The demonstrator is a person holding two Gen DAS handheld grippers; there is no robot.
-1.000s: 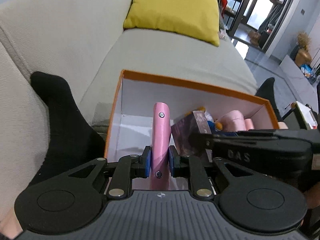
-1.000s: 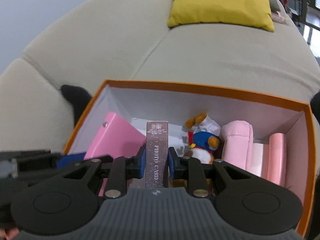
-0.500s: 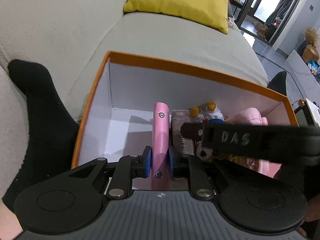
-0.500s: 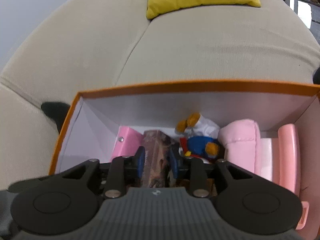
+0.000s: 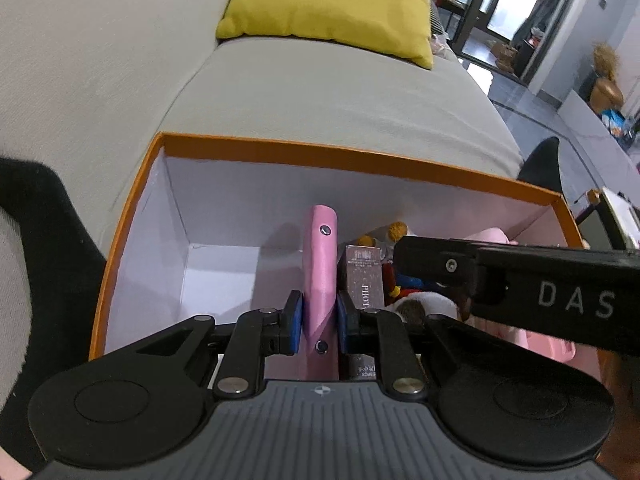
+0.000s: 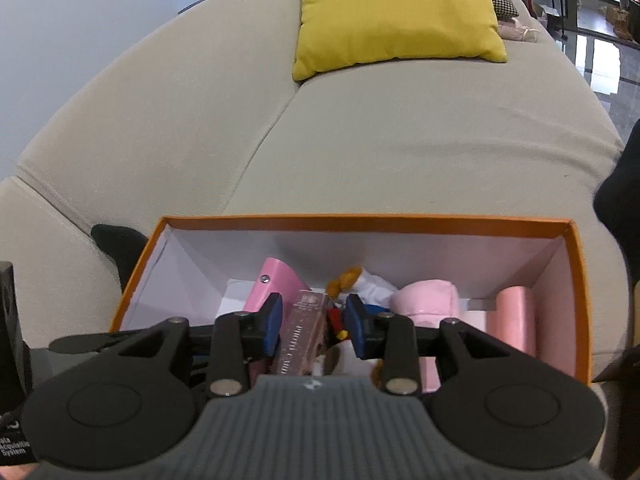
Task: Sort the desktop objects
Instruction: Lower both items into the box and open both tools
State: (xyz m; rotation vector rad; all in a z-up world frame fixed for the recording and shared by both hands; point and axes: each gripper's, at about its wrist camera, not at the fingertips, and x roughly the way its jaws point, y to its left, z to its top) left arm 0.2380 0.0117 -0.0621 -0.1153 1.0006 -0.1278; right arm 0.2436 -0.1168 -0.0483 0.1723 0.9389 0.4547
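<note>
Left wrist view: left gripper (image 5: 318, 322) pinches a pink folder (image 5: 320, 276) upright in the orange box (image 5: 360, 160). Right gripper (image 6: 314, 322) jaws are opening, the photo card box (image 6: 302, 332) loose between them, leaning at its 11 o'clock. Best to back the right one straight out, and keep the folder propped as a divider. Plush toy (image 6: 360, 288) sits at 1 o'clock, pink items beyond at 3. Grey sofa (image 6: 400, 140) underneath; yellow cushion (image 6: 392, 12) at 12.
</note>
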